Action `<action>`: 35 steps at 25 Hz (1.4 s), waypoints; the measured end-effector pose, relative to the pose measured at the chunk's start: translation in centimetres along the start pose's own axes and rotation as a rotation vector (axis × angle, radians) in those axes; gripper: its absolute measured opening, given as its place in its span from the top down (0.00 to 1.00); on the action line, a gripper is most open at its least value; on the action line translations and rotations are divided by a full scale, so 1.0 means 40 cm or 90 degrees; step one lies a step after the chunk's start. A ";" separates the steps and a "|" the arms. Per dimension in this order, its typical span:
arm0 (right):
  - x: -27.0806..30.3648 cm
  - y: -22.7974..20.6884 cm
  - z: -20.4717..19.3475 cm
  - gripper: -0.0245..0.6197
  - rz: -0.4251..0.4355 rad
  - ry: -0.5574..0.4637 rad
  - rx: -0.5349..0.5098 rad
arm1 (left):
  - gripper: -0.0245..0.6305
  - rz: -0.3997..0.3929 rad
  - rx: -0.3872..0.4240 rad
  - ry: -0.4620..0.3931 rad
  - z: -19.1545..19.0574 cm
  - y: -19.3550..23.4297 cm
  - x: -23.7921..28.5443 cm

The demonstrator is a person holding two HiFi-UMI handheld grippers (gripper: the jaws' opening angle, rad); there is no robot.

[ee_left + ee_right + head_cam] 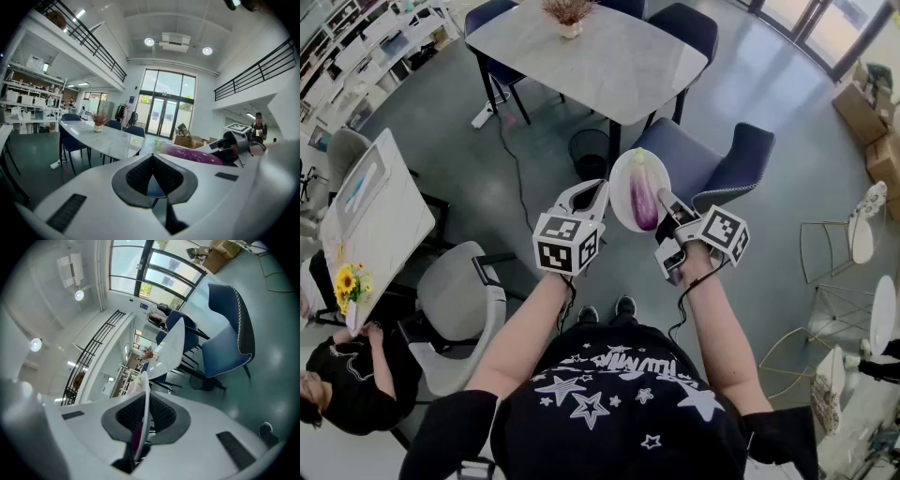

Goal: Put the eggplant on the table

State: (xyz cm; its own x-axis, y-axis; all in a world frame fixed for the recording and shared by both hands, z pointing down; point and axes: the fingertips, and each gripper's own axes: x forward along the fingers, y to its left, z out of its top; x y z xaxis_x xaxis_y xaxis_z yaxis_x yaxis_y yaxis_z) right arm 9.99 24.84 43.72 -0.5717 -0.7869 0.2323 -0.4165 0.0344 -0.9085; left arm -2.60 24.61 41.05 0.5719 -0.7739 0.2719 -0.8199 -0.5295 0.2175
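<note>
Eggplant (644, 199) is purple, lying lengthwise on a white plate (622, 192), centre of the head view. It's held up over the floor, not on the worktop (609, 66), which sits at the upper middle of the frame.

Readable text: nothing solid. There's white lettering and stars across the person's black shirt (619, 394), but it's creased and I can't read it reliably. The only other print is the black-and-white square markers on the left cube (565, 246) and right cube (724, 232).

Right gripper (667, 204): jaws clamped on the plate's right edge. In the right gripper view (146, 404) the thin white rim (146, 380) runs edge-on between the pads, with a sliver of purple (137, 439) low beside it.

Left gripper (589, 195): just left of the plate, and I can't tell if it touches. In the left gripper view (152, 157) the jaws are closed tip to tip with nothing between them. The eggplant (192, 154) shows past them on the right.

Surroundings in the head view:
- The worktop is pale marble-look, with a small potted dried plant (569, 13) at its far end.
- A blue chair (712, 164) is right of the plate.
- A dark bin (589, 150) is under the worktop edge.
- Cardboard boxes (862, 108) are at the upper right.
</note>
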 end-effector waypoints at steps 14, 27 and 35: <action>-0.008 -0.005 0.000 0.92 -0.003 -0.003 0.003 | 0.95 -0.004 0.011 0.001 0.007 0.001 0.008; -0.013 -0.002 -0.006 0.92 -0.001 0.011 -0.008 | 0.95 -0.008 0.003 -0.005 0.008 -0.013 0.011; -0.017 -0.005 0.012 0.92 0.007 0.017 -0.013 | 0.95 -0.002 -0.001 -0.009 0.012 -0.024 0.031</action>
State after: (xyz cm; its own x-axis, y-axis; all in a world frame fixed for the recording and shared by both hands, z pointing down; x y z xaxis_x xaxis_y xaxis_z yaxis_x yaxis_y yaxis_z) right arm 10.79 25.08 43.57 -0.5948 -0.7695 0.2325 -0.4243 0.0549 -0.9038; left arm -1.11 23.99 40.75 0.5735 -0.7777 0.2575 -0.8185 -0.5310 0.2194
